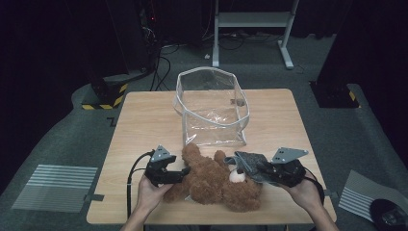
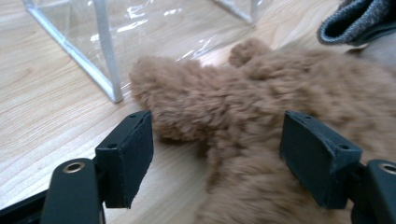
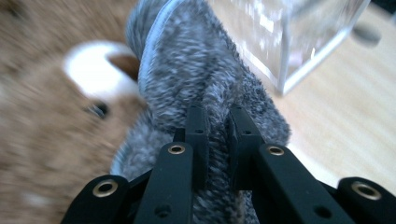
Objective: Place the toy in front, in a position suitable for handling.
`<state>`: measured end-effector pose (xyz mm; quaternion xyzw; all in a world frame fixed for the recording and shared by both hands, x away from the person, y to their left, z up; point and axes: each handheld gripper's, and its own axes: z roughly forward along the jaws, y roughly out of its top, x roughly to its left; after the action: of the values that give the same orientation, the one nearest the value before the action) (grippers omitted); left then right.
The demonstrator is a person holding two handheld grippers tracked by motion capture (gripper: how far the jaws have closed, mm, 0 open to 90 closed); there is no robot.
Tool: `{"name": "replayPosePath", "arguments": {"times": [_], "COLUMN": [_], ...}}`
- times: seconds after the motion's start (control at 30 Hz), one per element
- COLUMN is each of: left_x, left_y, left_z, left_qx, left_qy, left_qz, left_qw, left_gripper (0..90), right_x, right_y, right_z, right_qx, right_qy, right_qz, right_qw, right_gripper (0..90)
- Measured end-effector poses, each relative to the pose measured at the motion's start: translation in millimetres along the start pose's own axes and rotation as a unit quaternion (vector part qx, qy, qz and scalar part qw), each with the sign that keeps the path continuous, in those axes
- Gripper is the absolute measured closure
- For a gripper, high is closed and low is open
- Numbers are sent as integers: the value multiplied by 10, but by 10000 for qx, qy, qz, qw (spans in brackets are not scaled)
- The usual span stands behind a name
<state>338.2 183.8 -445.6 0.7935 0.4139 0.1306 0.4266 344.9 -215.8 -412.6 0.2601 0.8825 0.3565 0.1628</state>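
Observation:
A brown teddy bear (image 1: 216,180) lies on its back near the front edge of the wooden table (image 1: 144,120). My left gripper (image 1: 185,172) stands open at the bear's lower body. In the left gripper view the brown fur (image 2: 261,93) fills the space between the wide-set jaws of that gripper (image 2: 219,128), which lie against the fur without squeezing it. A piece of grey knitted fabric (image 1: 248,161) lies by the bear's head. My right gripper (image 1: 260,169) is shut on it; in the right gripper view the narrow jaws (image 3: 217,119) pinch a fold of the grey fabric (image 3: 201,60) beside the bear's white snout (image 3: 93,65).
A clear plastic bag (image 1: 240,96) with white edging stands open just behind the bear, mid-table. Its corner (image 2: 107,56) is close to the bear's limb. On the floor behind are a white frame (image 1: 250,19), a dark stand with a yellow-black base (image 1: 103,98) and striped mats (image 1: 55,187).

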Motion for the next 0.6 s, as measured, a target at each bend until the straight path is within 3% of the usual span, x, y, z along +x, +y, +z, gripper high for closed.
{"name": "replayPosePath", "arguments": {"times": [0.1,0.2,0.27,0.37,0.47,0.6], "left_x": [-41,-101,-145,-187,-165,-165], "left_y": [-5,-5,-12,-53,-108,-156], "left_z": [-62,-114,-116,-57,3,198], "left_qx": [-1,79,171,369,324,384], "left_qy": [-124,-184,-167,-62,-119,-82], "left_qz": [-12,96,173,323,217,119], "left_qw": [9999,9998,9996,9988,9992,9992], "left_gripper": [245,234,231,225,225,262], "right_x": [93,187,249,324,333,257], "right_y": [90,219,285,306,263,243], "right_z": [-176,-275,-259,-100,48,109], "right_qx": [-439,-658,-627,-363,-132,-162], "right_qy": [68,303,465,593,552,506], "right_qz": [-86,-193,-263,-405,-447,-385], "right_qw": [9990,9972,9966,9968,9974,9978], "right_gripper": [808,808,808,808,806,807]}}
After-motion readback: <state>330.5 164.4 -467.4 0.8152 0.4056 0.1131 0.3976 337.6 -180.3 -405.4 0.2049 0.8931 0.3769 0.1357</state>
